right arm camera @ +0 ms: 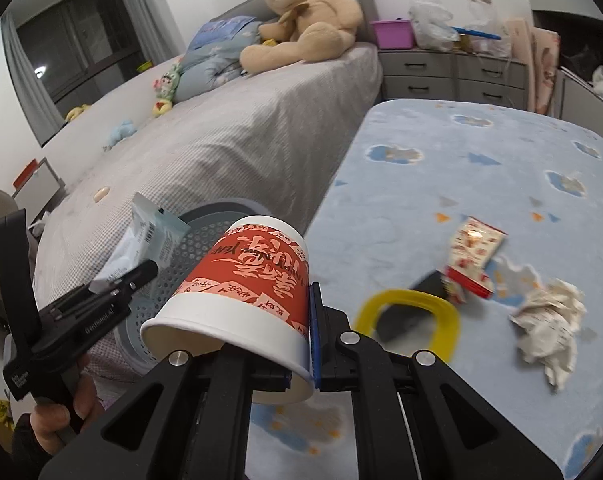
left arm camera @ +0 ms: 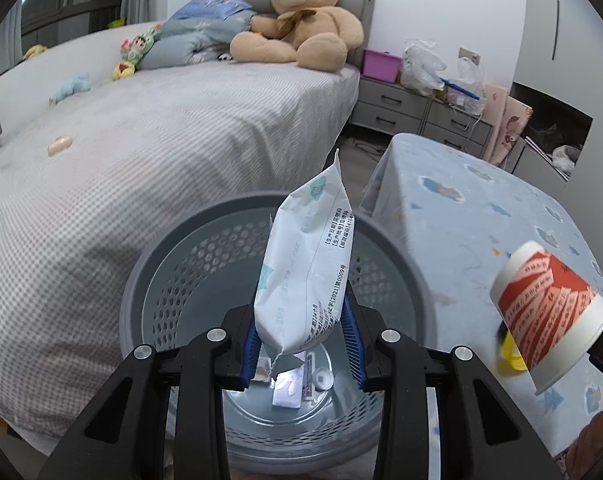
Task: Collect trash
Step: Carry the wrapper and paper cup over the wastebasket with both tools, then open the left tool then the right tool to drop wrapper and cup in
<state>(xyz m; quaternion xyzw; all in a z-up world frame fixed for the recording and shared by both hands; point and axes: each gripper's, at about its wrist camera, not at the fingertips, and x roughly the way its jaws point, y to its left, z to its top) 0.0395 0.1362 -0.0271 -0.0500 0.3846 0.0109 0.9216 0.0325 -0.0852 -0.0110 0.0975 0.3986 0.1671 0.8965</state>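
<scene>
My left gripper (left arm camera: 301, 340) is shut on a white wet-wipe packet (left arm camera: 305, 264), which stands upright between the blue pads. It hangs over the mouth of a grey perforated bin (left arm camera: 181, 264) with several small scraps (left arm camera: 297, 384) on its bottom. My right gripper (right arm camera: 305, 340) is shut on the wall of a red and white paper cup (right arm camera: 245, 280), tilted with its open end toward the camera. The cup (left arm camera: 549, 312) is right of the bin, over the table. From the right wrist, the left gripper (right arm camera: 141, 272) and its packet (right arm camera: 149, 232) show above the bin (right arm camera: 205, 248).
The bin stands between a grey checked bed (left arm camera: 141, 160) and a table with a blue patterned cloth (right arm camera: 481, 152). On the cloth lie crumpled paper (right arm camera: 549, 320), a red and white carton (right arm camera: 473, 256) and a yellow ring (right arm camera: 405, 300) by a dark object. A hand (right arm camera: 57, 412) grips the left tool.
</scene>
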